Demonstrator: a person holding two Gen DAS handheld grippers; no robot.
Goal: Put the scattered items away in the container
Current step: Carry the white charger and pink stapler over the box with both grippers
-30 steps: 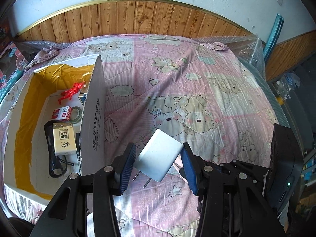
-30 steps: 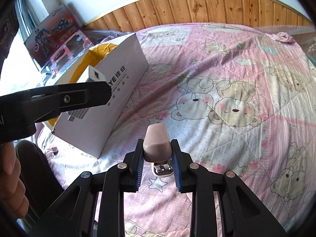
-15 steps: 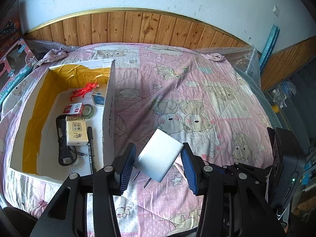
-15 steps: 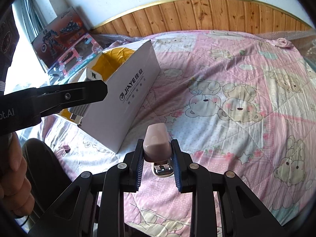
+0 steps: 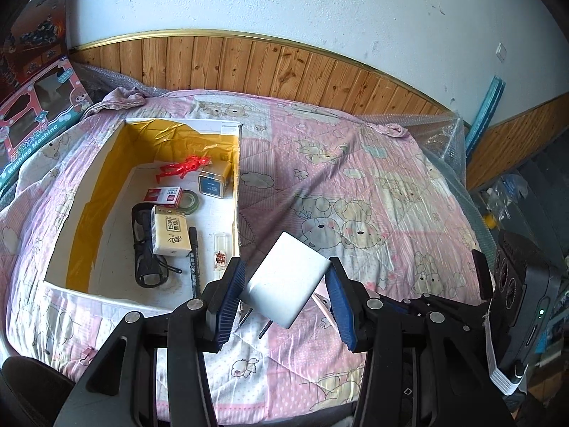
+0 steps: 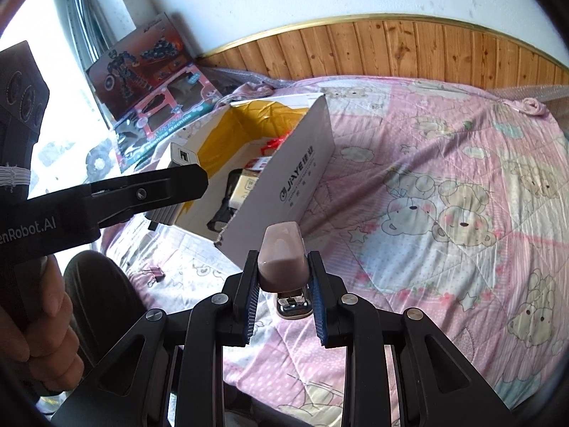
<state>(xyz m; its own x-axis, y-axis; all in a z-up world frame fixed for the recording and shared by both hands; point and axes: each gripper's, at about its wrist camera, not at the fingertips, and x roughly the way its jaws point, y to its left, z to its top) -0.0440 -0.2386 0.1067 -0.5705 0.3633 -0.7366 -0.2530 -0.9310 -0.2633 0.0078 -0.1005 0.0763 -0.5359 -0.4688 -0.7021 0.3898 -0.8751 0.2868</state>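
white charger (image 5: 286, 277) clamped in left gripper (image 5: 284, 297), beside box (image 5: 236, 178)

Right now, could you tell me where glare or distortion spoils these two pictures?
Right wrist view: the window at upper left is blown out white. Left wrist view: evenly lit, no glare; the wooden wall panelling bows into a curve from the fisheye, and the corners are black.

One open cardboard box (image 5: 89, 192) holds one red toy figure (image 5: 183, 167), one tissue pack (image 5: 170, 229), one tape roll (image 5: 190, 201), one black pen (image 5: 193, 259); two toy boxes (image 6: 149, 82) stand behind.
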